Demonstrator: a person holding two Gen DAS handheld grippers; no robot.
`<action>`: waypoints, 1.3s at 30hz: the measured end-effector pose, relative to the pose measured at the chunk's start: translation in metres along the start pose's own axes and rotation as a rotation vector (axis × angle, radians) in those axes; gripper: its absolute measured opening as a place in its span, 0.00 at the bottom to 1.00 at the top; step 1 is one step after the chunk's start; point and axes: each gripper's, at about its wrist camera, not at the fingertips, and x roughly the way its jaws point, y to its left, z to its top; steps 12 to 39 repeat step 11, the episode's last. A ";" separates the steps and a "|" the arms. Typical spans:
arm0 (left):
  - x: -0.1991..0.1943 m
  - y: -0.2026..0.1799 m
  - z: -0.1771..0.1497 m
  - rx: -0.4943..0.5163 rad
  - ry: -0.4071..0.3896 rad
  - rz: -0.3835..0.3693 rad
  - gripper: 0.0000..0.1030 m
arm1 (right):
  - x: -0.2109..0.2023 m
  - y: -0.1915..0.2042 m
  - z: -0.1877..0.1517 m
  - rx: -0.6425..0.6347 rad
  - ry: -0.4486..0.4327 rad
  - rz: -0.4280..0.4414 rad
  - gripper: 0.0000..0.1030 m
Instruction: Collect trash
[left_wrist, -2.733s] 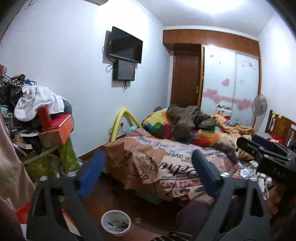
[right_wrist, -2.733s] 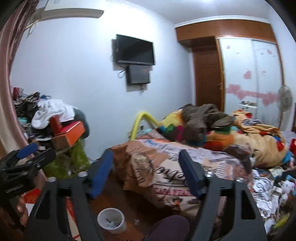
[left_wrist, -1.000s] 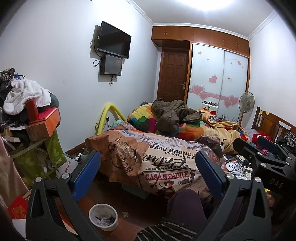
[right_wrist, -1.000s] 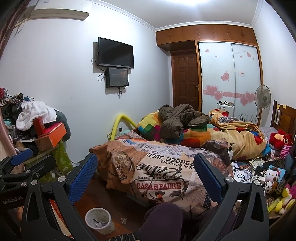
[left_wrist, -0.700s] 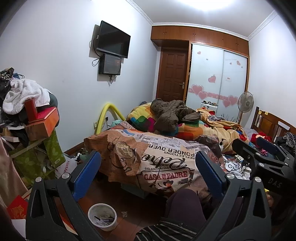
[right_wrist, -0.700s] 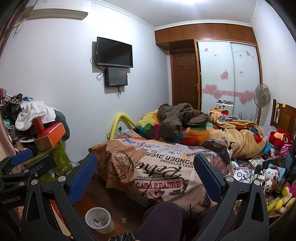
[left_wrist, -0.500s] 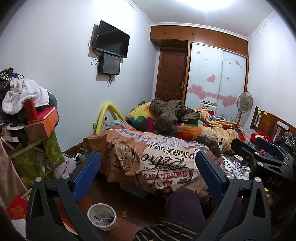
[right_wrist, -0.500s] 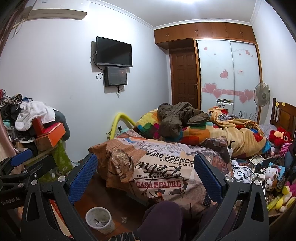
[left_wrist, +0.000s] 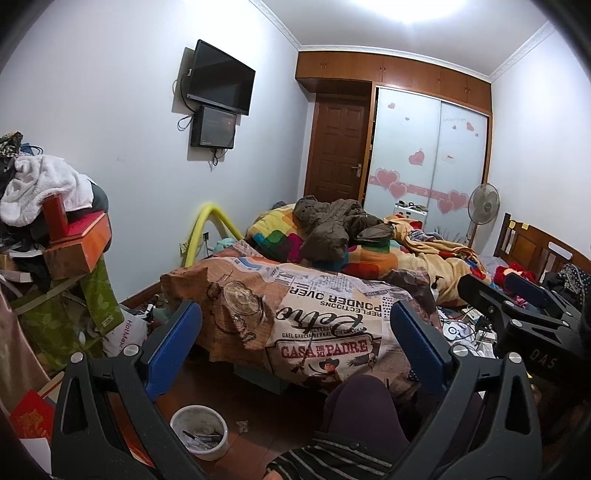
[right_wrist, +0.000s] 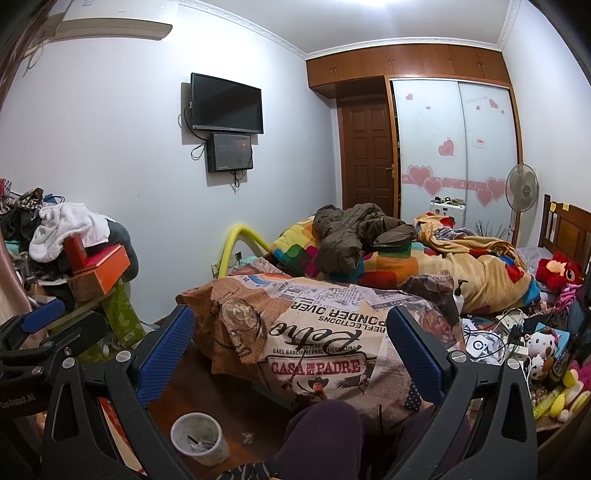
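Left gripper (left_wrist: 291, 345) and right gripper (right_wrist: 290, 343): both spread wide, empty; advised approach—lower onto small crumpled scrap (right_wrist: 246, 438) beside round white plastic tub (right_wrist: 197, 432), pinching gently.

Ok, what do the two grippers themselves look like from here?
Both match: black triangular cut-out frames with silver screws and blue textured finger pads. Left gripper, pads; right gripper, pads. White lettering marks each body; no cables or sleeves visible.

White bucket (left_wrist: 199, 431), blue pads (left_wrist: 171, 349), yellow tube (left_wrist: 201, 230), olive jacket (right_wrist: 351, 236), red toy (right_wrist: 557, 273), brown newsprint-patterned quilt (right_wrist: 314, 332), pink-hearted wardrobe (right_wrist: 454, 147).
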 end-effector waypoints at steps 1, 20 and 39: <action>0.000 0.000 0.001 0.000 0.000 0.003 0.99 | 0.000 0.000 0.000 0.000 0.000 0.000 1.00; 0.006 -0.006 0.000 0.004 0.019 0.006 0.99 | 0.006 -0.001 -0.003 0.014 0.023 -0.001 1.00; 0.006 -0.006 0.000 0.004 0.019 0.006 0.99 | 0.006 -0.001 -0.003 0.014 0.023 -0.001 1.00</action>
